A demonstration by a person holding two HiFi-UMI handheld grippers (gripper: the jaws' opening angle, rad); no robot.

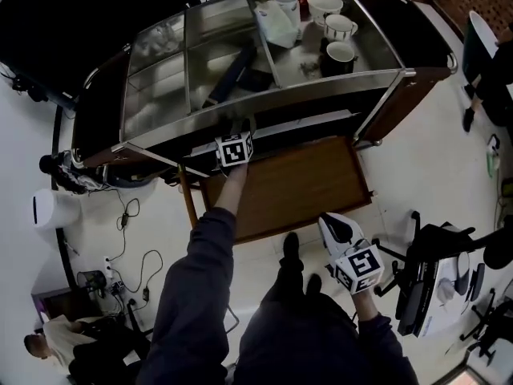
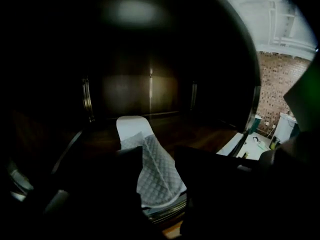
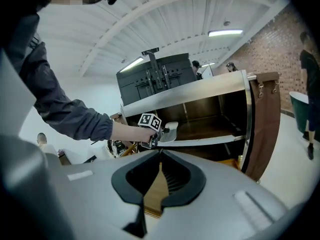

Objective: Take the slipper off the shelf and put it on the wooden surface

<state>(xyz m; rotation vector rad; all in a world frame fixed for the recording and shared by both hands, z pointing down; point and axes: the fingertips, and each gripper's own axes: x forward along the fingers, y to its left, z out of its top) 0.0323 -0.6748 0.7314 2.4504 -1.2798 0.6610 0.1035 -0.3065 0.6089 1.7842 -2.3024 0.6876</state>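
A grey quilted slipper [image 2: 155, 174] with a white sole lies on the dark wooden shelf [image 2: 200, 134] inside the cart. My left gripper [image 2: 156, 151] reaches into that shelf, open, its dark jaws standing on either side of the slipper. In the head view the left gripper [image 1: 237, 135] goes in under the cart's metal top, marker cube up. The brown wooden surface [image 1: 296, 187] lies below and in front of the shelf. My right gripper [image 1: 330, 223] hangs near that surface's front right corner, shut on nothing. In its own view the right gripper [image 3: 160, 154] points at the cart, pads meeting.
Cups and bowls [image 1: 337, 30] stand on the cart's glass and metal top. A white cylinder [image 1: 52, 207] and cables [image 1: 128, 239] lie on the floor at left. A black chair frame [image 1: 433, 271] stands at right. A seated person [image 1: 56, 343] is at lower left.
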